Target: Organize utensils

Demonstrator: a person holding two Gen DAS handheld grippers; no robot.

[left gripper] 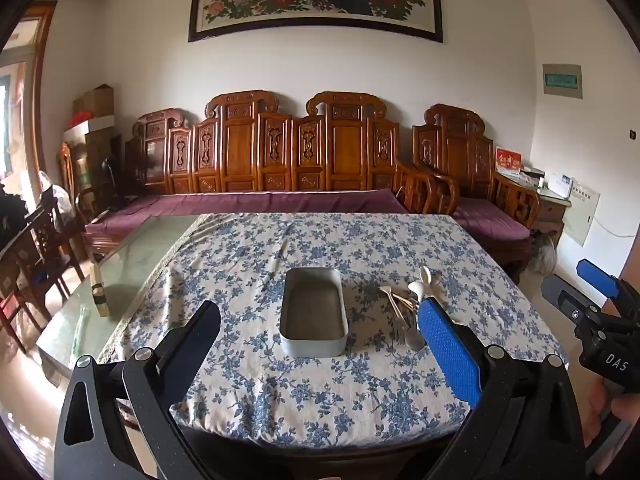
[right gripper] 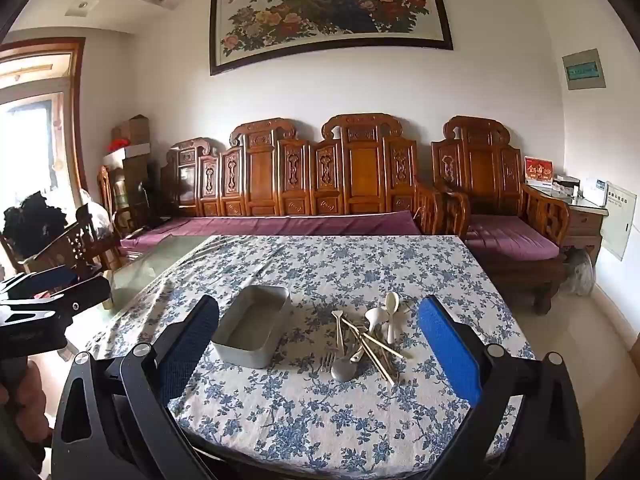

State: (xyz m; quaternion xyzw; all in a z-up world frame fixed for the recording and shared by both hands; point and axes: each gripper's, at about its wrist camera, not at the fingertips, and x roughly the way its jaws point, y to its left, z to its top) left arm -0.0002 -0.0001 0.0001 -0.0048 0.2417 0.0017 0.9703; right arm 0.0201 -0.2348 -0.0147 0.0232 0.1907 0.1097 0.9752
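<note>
2 tools (left gripper: 320,334) (right gripper: 320,334), 1 tin (right gripper: 253,330)

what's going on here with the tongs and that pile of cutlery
A person holds a pair of tongs in each hand over a table with a floral tablecloth. The left tongs and right tongs are both wide open and hold nothing. The metal tray is empty, and the pile of spoons, forks and chopsticks lies beside it, untouched.
</note>
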